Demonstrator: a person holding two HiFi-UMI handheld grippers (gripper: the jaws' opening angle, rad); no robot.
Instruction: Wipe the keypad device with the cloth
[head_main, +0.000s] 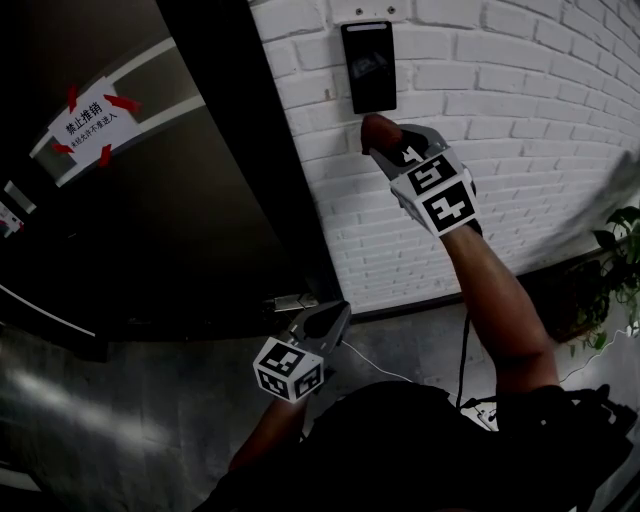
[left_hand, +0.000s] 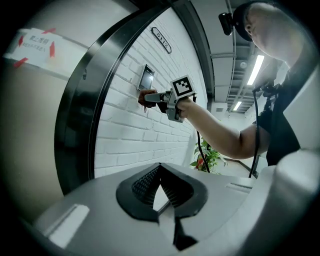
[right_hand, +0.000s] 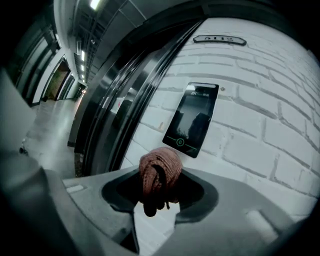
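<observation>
Now R hand-held gripper (right_hand: 159, 186) clamps cloth (right_hand: 161, 170) below keypad device (right_hand: 192, 119).

Only thing I can actually read is the white paper sign (head_main: 92, 122) stuck with red tape on the dark door (head_main: 210, 220). The big characters say 禁止推销. There's a smaller line printed under them, way too tiny to make out, and in the left gripper view the whole sign is just a blur.

Above the keypad device (right_hand: 192, 120) there's a little dark plate (right_hand: 220, 39) on the white brick wall (right_hand: 280, 145) with pale characters on it, but the lens warps them and I can't tell what they say. The device has small print along its top edge, unreadable, plus a round icon near the bottom. The marker cubes (head_main: 432, 187) carry black-and-white square patterns, not lettering.
</observation>
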